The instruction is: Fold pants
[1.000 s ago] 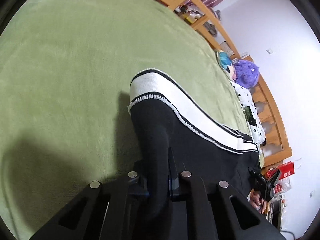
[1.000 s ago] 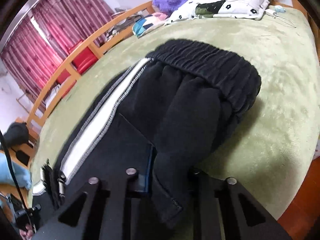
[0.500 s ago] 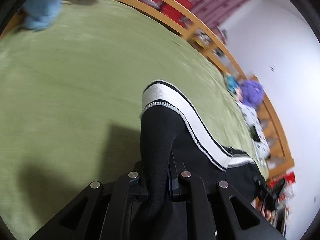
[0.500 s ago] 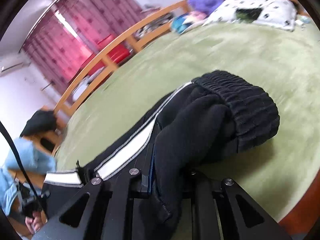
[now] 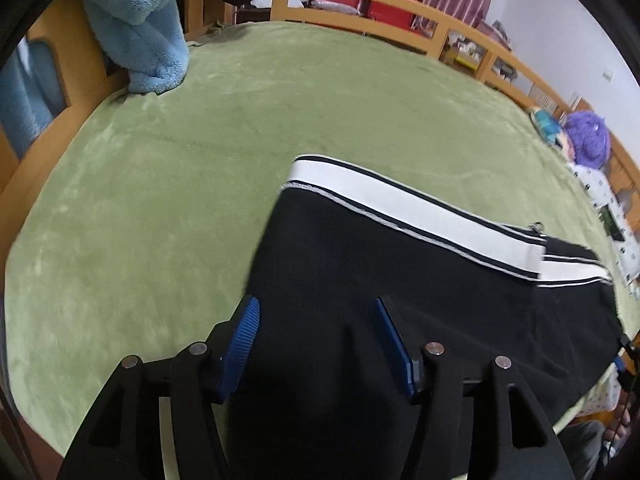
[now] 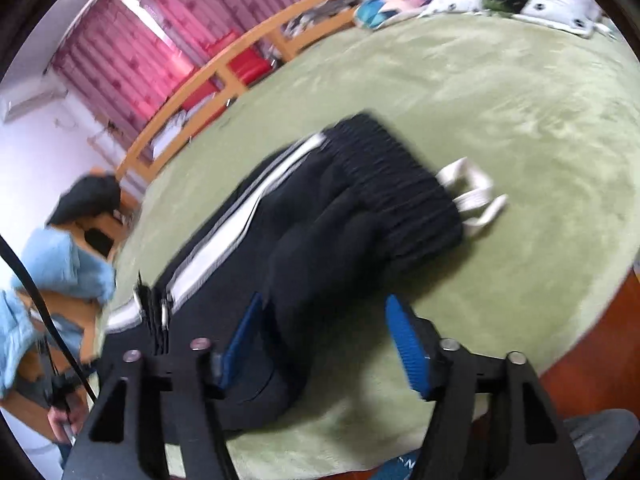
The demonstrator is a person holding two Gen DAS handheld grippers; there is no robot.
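Now | left claw [image 5: 316, 340] and right claw [image 6: 322, 340] just opening, jaws apart over black track pants [image 5: 360, 280] | risk: loose cloth snags a pad, dragging the fold open.

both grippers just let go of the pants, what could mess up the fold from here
1. The white drawstring trails out past the ribbed waistband and may stay sticking out.
2. The black pants with the white side stripe lie bunched near the right gripper, so a lumpy fold is likely.
3. The left gripper, jaws just opened, sits low over the cloth and could snag it.
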